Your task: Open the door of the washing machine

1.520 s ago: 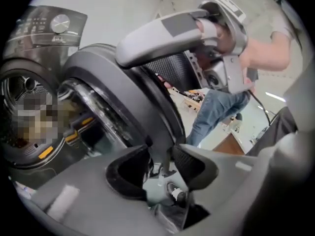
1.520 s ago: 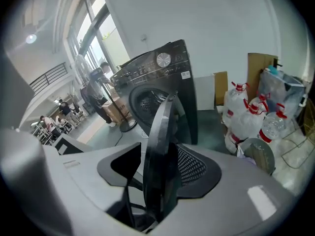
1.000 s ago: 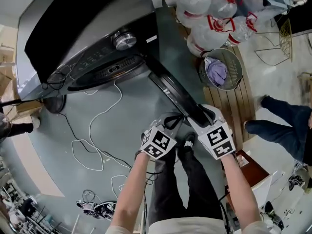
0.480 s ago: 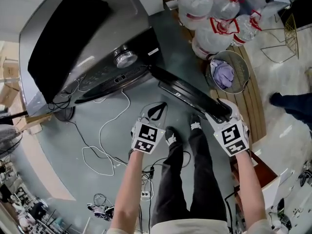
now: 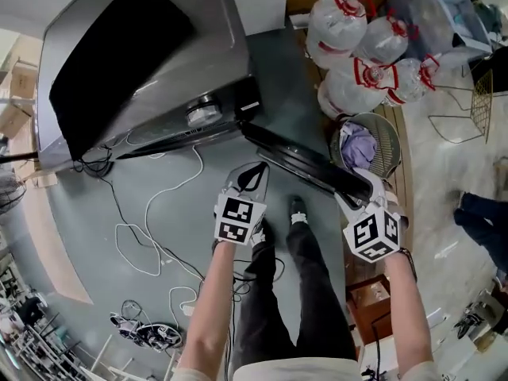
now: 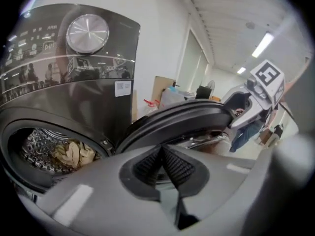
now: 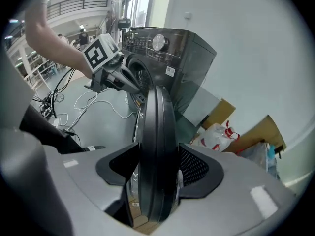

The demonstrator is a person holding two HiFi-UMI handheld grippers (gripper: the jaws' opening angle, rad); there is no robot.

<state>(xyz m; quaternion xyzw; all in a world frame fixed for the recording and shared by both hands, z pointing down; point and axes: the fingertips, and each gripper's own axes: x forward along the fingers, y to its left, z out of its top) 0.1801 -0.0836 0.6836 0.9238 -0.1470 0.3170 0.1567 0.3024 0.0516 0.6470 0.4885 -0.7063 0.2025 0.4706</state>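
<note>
The dark grey washing machine (image 5: 159, 70) stands at the upper left, its round door (image 5: 302, 165) swung out towards me. My right gripper (image 5: 361, 185) is shut on the door's free edge. In the right gripper view the rim (image 7: 157, 132) sits upright between both pads. My left gripper (image 5: 255, 177) hangs shut and empty in front of the machine, apart from the door. Its view shows the open drum with laundry (image 6: 69, 154), the door (image 6: 182, 122) and the control knob (image 6: 87, 32).
White cables (image 5: 159, 213) trail over the grey floor in front of the machine. A wire basket with cloth (image 5: 369, 145) and bags of bottles (image 5: 365, 46) stand right of the door. My own feet (image 5: 298, 209) are under the door. Another person's legs (image 5: 480, 217) show at the far right.
The door has swung wider open, with the right gripper moving along on its edge. The left gripper has drawn away from the door to the left, still shut.
</note>
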